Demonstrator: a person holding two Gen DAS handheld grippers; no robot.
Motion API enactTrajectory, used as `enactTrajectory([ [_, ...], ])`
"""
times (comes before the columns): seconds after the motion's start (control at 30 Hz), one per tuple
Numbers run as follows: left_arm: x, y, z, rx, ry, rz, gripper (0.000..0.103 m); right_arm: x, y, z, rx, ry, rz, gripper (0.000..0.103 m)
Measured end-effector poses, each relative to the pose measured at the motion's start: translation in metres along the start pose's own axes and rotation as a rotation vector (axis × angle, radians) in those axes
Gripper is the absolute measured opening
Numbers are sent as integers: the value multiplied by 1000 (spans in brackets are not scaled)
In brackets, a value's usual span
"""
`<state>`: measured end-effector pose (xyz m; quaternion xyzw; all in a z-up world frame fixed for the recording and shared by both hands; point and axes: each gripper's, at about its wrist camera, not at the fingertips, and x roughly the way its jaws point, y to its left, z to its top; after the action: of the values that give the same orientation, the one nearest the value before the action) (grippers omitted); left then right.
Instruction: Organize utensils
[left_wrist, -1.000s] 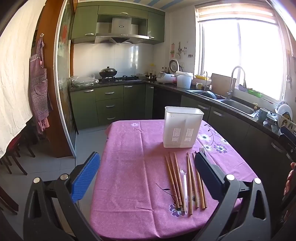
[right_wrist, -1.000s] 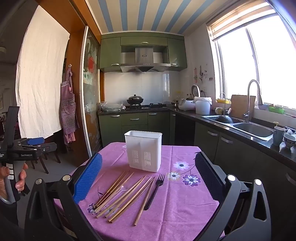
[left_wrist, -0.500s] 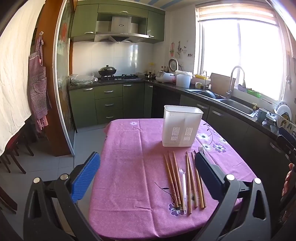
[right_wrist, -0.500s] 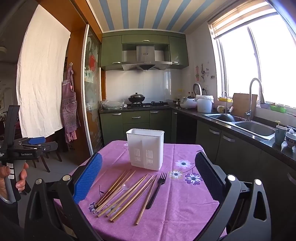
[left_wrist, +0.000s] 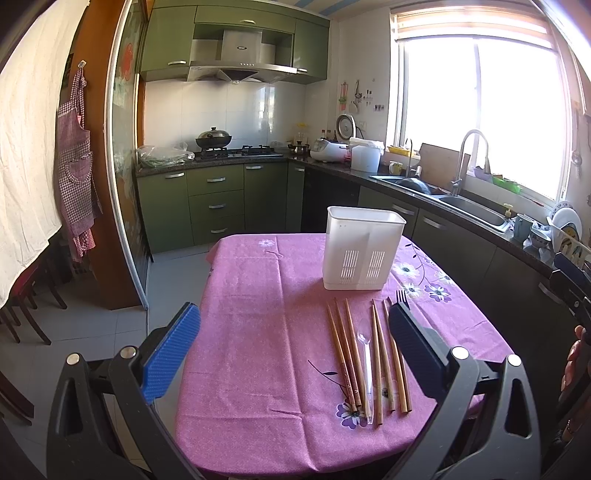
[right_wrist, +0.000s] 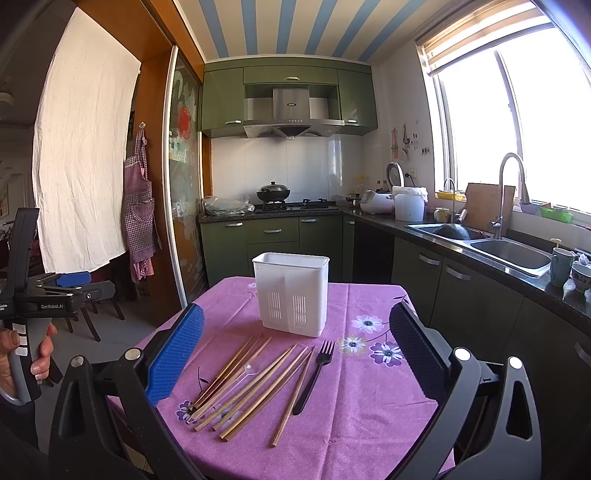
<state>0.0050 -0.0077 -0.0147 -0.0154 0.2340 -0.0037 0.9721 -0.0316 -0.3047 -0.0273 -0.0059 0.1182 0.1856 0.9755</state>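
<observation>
Chopsticks (right_wrist: 251, 384) lie fanned on the pink flowered cloth of the table (right_wrist: 369, 424), nearest of all the task's things, just in front of the white utensil holder (right_wrist: 291, 293) and not touching it. Among them lies a clear plastic spoon (left_wrist: 365, 365), easy to see from the left wrist but almost lost between the sticks in the right wrist view. A black fork (right_wrist: 316, 373) lies at the right edge of the row; from the left wrist only its tines (left_wrist: 400, 295) show, the handle hidden behind the pad of the left gripper (left_wrist: 293, 338). That gripper hangs above the table's near edge with jaws spread wide and nothing between them. The right gripper (right_wrist: 295, 349) also hovers in front of the holder, jaws wide apart and empty. The holder stands upright; whether anything is inside cannot be told, since its walls hide the interior. At the far left of the right wrist view a hand (right_wrist: 22, 363) grips the left gripper's handle, cut off by the frame. Beyond the holder run green cabinets (left_wrist: 216, 203), with a lidded wok (left_wrist: 213, 138) on the stove.
</observation>
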Motion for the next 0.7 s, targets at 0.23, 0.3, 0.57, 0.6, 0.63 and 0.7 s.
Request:
enactTrajectory([
  [0.23, -1, 4, 1, -2, 0, -4, 97, 0, 0, 0, 3, 0, 2, 99],
  [0.3, -1, 5, 1, -2, 0, -4, 97, -1, -1, 0, 4, 1, 4, 99],
  [0.57, -1, 5, -1, -4, 6, -8, 97, 0, 0, -1, 5, 5, 4, 99],
  [0.6, -1, 5, -1, -4, 7, -9, 97, 0, 0, -2, 5, 6, 5, 99],
  [0.63, -1, 5, -2, -5, 7, -8, 97, 0, -1, -3, 6, 7, 6, 99],
  [0.7, 0, 6, -1, -5, 9, -9, 97, 0, -1, -3, 5, 7, 5, 99],
])
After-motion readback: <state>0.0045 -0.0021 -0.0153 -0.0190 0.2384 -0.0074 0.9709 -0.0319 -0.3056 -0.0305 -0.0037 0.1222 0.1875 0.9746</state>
